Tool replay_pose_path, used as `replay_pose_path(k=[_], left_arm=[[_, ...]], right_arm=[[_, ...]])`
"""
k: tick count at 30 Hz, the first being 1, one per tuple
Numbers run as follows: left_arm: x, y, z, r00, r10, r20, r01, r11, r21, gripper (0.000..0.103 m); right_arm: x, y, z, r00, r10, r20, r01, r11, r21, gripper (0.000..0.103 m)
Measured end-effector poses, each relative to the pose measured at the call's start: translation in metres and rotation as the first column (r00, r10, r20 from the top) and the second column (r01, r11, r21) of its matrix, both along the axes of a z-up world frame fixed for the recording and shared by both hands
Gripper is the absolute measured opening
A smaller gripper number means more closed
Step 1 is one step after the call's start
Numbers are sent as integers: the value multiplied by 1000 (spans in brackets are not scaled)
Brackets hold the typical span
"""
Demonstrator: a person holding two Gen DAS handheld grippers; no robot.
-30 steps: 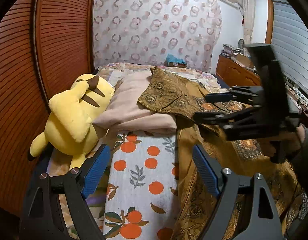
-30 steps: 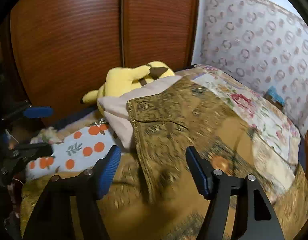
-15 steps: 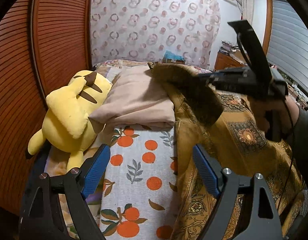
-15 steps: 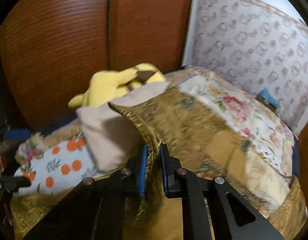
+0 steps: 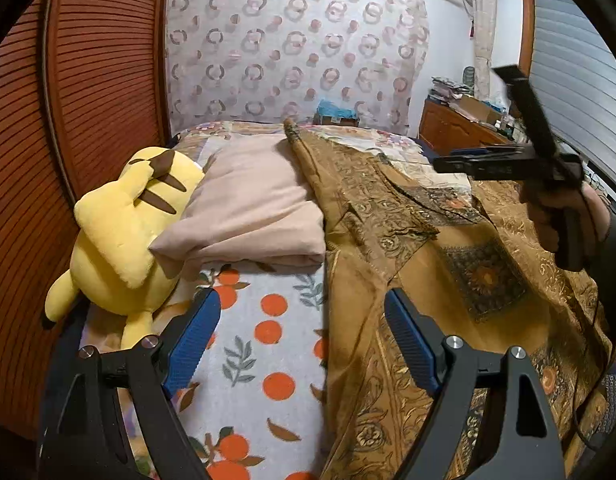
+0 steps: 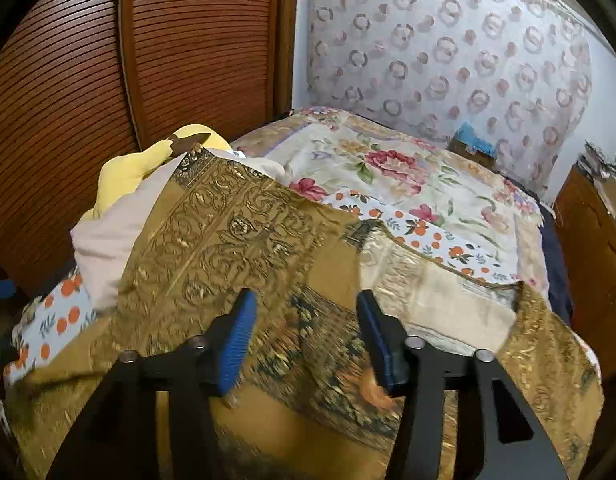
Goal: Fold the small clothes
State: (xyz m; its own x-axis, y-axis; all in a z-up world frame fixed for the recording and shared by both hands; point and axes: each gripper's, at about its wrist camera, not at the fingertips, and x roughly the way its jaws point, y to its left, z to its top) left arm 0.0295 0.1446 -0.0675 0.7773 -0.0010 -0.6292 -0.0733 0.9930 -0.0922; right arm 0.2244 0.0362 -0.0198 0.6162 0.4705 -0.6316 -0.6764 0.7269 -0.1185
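A gold-brown patterned cloth [image 5: 388, 216] lies spread over the bed, and one long corner [image 5: 293, 130] reaches back past the pink pillow [image 5: 247, 208]. My left gripper [image 5: 301, 304] stands open above the orange-print cloth [image 5: 267, 332], its right finger over the gold cloth's edge. A hand holds my right gripper [image 5: 448, 160] above the cloth at the right. In the right wrist view its jaws are opening, and the right gripper [image 6: 305, 308] pinches nothing. The gold cloth [image 6: 227, 240] lies loose below it.
A yellow plush toy [image 5: 119, 232] leans against the pillow by the slatted wooden doors [image 5: 87, 80]. A floral bedspread [image 6: 388, 172] covers the far bed. A wooden cabinet [image 5: 456, 132] with clutter stands at the back right. A patterned curtain [image 5: 291, 48] hangs behind.
The right gripper shut on the gold cloth's folded corner, carried it back over the pillow and let go. It now stands open farther right. The left gripper has kept still.
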Motion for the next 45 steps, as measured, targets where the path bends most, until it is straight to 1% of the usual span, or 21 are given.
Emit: replay_pose_path(k=[1,3,4,9,13,18,19,22,25,27,30,34,37,39,41,43,45], left_arm=[[2,-2,0,1000,-4,1,4,1000,0,84],[6,-7,2,1000,-13,3,13,1000,0,84],[9,-10,2,1000,-20,4,20,1000,0,84],[23,-27,1,998,-68,-9,68,998,9,84],[38,-40,-5,993,-108,-43,108,994,17,84],[53,-60,-10,986,-154,-63,156,987,25,84],[55,-64,-10,985,-161,-64,164,986,29,84],[61,-77,-9,979,-192,-66,194,981,28,84],[69,-88,-12,970,-229,-85,232,972,26,84],[75,-97,-16,965,-239,-112,245,969,41,84],[81,-106,-22,956,-254,-148,264,963,54,84],[86,-114,-28,947,-268,-179,283,957,59,84],[88,-118,-33,940,-279,-196,294,954,51,84],[90,-121,-36,933,-291,-210,308,950,52,84],[88,-126,-38,931,-295,-214,317,945,76,85],[89,-129,-38,927,-306,-215,328,942,73,85],[90,-132,-38,925,-311,-220,333,940,69,88]], right_arm=[[-3,-8,3,1000,7,-2,-7,1000,10,62],[-10,-28,6,1000,0,1,0,1000,16,70],[-10,-39,7,1000,-6,0,6,1000,20,71],[-17,-97,1,997,-75,-20,75,997,35,72],[-35,-150,-1,991,-133,3,132,991,27,72],[-67,-222,-5,970,-242,-1,242,968,63,72],[-70,-229,-5,967,-256,-3,256,965,65,72],[-82,-264,-15,947,-321,-25,322,945,62,72],[-90,-295,-24,924,-380,-49,382,922,59,72],[-92,-310,-28,907,-417,-63,421,905,58,72],[-94,-336,-37,870,-483,-97,489,870,58,72],[-90,-345,-44,842,-516,-157,532,842,83,72],[-87,-350,-44,829,-517,-214,548,827,127,72],[-89,-352,-41,825,-517,-231,553,822,137,71],[-89,-364,-39,822,-511,-250,554,820,145,70],[-89,-367,-38,818,-509,-267,556,819,144,67],[-90,-369,-38,819,-502,-279,551,823,139,59]])
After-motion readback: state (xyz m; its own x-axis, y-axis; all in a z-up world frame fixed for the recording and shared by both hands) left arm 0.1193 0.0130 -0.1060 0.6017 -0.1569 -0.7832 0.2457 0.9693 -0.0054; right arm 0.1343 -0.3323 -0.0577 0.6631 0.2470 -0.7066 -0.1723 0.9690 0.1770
